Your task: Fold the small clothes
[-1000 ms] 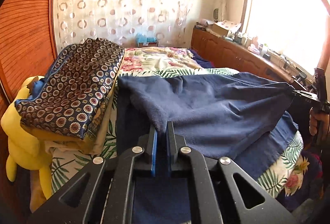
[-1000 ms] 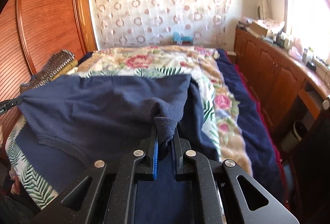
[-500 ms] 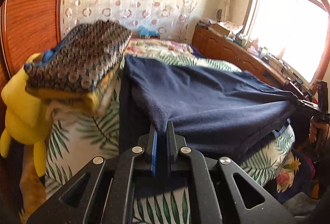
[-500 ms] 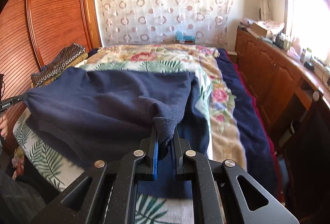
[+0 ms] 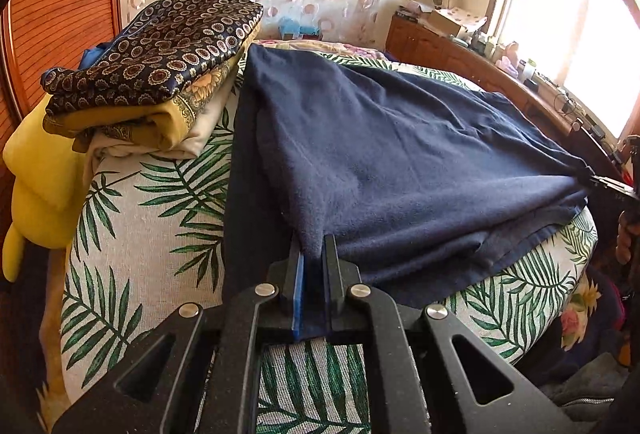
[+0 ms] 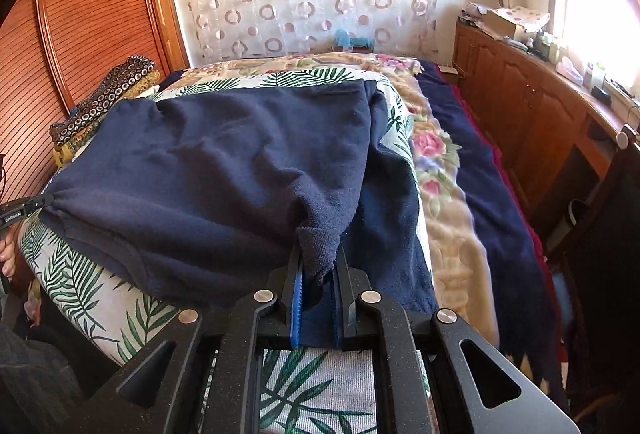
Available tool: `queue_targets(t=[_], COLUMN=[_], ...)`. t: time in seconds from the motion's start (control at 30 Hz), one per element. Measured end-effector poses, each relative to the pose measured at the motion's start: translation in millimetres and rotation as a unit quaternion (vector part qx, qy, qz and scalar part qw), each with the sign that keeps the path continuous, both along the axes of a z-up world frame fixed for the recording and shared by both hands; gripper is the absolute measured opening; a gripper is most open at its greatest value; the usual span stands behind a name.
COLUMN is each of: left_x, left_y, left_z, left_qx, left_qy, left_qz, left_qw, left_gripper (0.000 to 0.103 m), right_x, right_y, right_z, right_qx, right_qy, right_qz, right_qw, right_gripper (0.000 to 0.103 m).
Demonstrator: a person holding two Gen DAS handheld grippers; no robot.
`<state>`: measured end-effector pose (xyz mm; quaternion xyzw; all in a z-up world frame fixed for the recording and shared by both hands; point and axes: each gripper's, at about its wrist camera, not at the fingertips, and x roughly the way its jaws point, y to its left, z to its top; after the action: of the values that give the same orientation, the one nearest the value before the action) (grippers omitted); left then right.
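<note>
— Fingers first: what are they doing on each side?

— Both pairs are clenched on the navy garment [image 5: 400,162]. The left gripper [image 5: 314,254] pinches one near corner, and the right gripper [image 6: 318,266] pinches the other, with a bunched tuft of cloth standing up between its fingers.

— And what has changed in the last second?

— The folded-over top layer was held higher and sagging between the two grips a second ago. Now it has been drawn toward the person and lowered, so it lies nearly flat over the lower layer on the bed [image 5: 160,202], its pulled edge close to the near edge of the mattress.

— So where does that leave the fold?

— I judge this fold almost laid: top edge roughly meets bottom edge, though the lower layer still peeks out along the front and at the right side.

— Anything nearby to mind?

— A stack of folded clothes [image 5: 160,66] sits just beside the garment on the left, apart from it. Next, probably let go and smooth.
</note>
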<state>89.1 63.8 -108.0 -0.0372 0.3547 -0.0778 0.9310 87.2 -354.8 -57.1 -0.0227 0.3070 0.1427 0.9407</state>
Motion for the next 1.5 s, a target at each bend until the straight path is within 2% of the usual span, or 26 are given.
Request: queue_targets(t=[0.1, 0.27, 0.43, 0.63, 0.67, 0.73, 0.77, 0.9, 0.93, 1.0, 1.07, 1.1, 1.23, 1.4, 1.5], left_x=[-3, -3, -3, -5, -6, -7, -9, -7, -7, -2, 5, 8, 15, 16, 15], left_y=[-2, -4, -7, -6, -6, -4, -3, 6, 8, 13, 17, 19, 26, 27, 24], left_z=[1, 6, 10, 11, 12, 14, 16, 20, 20, 17, 11, 8, -2, -7, -8], left_qx=[0.002, 0.013, 0.021, 0.022, 0.023, 0.023, 0.022, 0.003, -0.001, 0.001, 0.003, 0.000, -0.020, -0.027, -0.024], left_qy=[-0.002, -0.003, -0.008, -0.007, -0.009, -0.015, -0.021, -0.024, -0.025, -0.022, -0.011, -0.005, 0.013, 0.016, 0.015], left_qz=[0.001, 0.004, 0.003, 0.003, 0.004, 0.006, 0.008, 0.012, 0.014, 0.025, 0.037, 0.040, 0.038, 0.034, 0.033], left_qw=[1.0000, 0.9999, 0.9998, 0.9997, 0.9997, 0.9996, 0.9995, 0.9996, 0.9996, 0.9994, 0.9992, 0.9992, 0.9990, 0.9990, 0.9991], left_gripper=[0.008, 0.008, 0.008, 0.009, 0.011, 0.029, 0.034, 0.071, 0.075, 0.075, 0.075, 0.075, 0.074, 0.061, 0.058], right_x=[-11, -23, -30, -33, -32, -28, -26, -18, -17, -10, -4, 3, 17, 27, 30], right_y=[3, 3, 13, 43, 49, 63, 70, 93, 98, 105, 111, 113, 120, 121, 119], right_z=[2, 11, 17, 14, 12, 7, 3, -9, -12, -18, -24, -26, -32, -40, -43], right_qx=[-0.004, -0.019, -0.024, -0.020, -0.020, -0.020, -0.021, -0.023, -0.021, -0.019, -0.024, -0.027, -0.032, -0.035, -0.034], right_qy=[-0.008, -0.029, -0.047, -0.054, -0.053, -0.048, -0.046, -0.037, -0.035, -0.029, -0.025, -0.025, -0.015, -0.005, -0.001], right_qz=[-0.003, -0.024, -0.025, 0.012, 0.019, 0.032, 0.038, 0.061, 0.067, 0.080, 0.087, 0.087, 0.084, 0.070, 0.065], right_qw=[1.000, 0.999, 0.998, 0.998, 0.998, 0.998, 0.998, 0.997, 0.997, 0.996, 0.996, 0.995, 0.996, 0.997, 0.997], right_gripper=[0.018, 0.047, 0.051, 0.059, 0.060, 0.061, 0.061, 0.061, 0.061, 0.061, 0.074, 0.075, 0.075, 0.075, 0.075])
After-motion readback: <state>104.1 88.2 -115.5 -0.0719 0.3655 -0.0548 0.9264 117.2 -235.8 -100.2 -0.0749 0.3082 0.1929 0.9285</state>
